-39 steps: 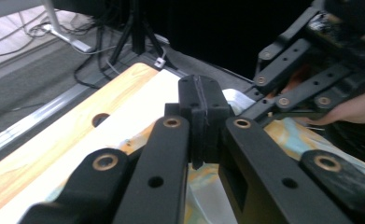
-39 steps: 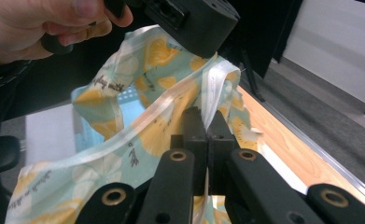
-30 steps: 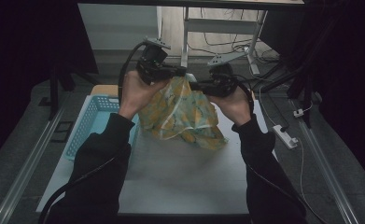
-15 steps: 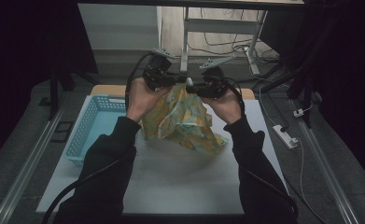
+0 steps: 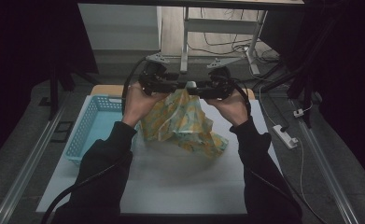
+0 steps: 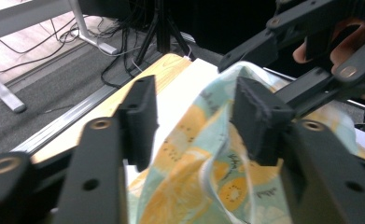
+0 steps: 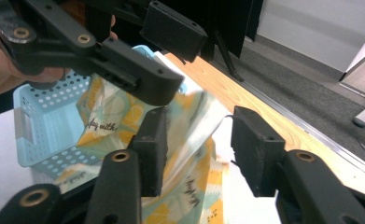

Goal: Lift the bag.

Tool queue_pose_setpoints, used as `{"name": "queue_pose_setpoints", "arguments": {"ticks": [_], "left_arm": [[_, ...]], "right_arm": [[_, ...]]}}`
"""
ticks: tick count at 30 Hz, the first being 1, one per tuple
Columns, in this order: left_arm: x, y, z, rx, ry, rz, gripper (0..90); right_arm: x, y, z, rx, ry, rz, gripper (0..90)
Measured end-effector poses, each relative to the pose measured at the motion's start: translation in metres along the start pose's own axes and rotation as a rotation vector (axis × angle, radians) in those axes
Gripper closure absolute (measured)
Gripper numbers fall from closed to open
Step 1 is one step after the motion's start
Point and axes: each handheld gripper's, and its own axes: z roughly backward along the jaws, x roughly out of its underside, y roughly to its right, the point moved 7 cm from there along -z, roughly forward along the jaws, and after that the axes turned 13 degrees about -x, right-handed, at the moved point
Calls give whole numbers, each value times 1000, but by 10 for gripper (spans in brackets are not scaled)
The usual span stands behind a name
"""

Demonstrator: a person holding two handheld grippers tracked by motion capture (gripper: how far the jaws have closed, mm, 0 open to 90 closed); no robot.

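Both tools face each other near the table's far edge: the left tool and right tool have just been opening, released, with the fruit-print cloth between their jaws, draping onto the table beside a blue basket.

Your sleeve covers the blue basket's near corner; the patterned cloth is blurred where it falls past your jaws.

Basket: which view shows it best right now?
The high view: the blue basket shows almost whole, left of the cloth, with a forearm crossing its near corner. The right gripper view gives one perforated corner behind the cloth; the left gripper view doesn't help.
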Motion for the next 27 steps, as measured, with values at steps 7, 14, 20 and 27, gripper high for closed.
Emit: {"name": "queue_pose_setpoints", "arguments": {"ticks": [7,14,20,27], "left_arm": [[12,-4,5,17,-30,15,297],[28,-6,12,-11,-73,25,156],[45,-12,22,-30,-93,36,97],[69,-18,35,-18,-88,57,22]], "right_arm": [[3,2,7,9,7,-6,457],[16,5,12,28,12,-15,382],[27,3,11,39,10,-15,294],[40,-4,7,36,18,-18,219]]}}
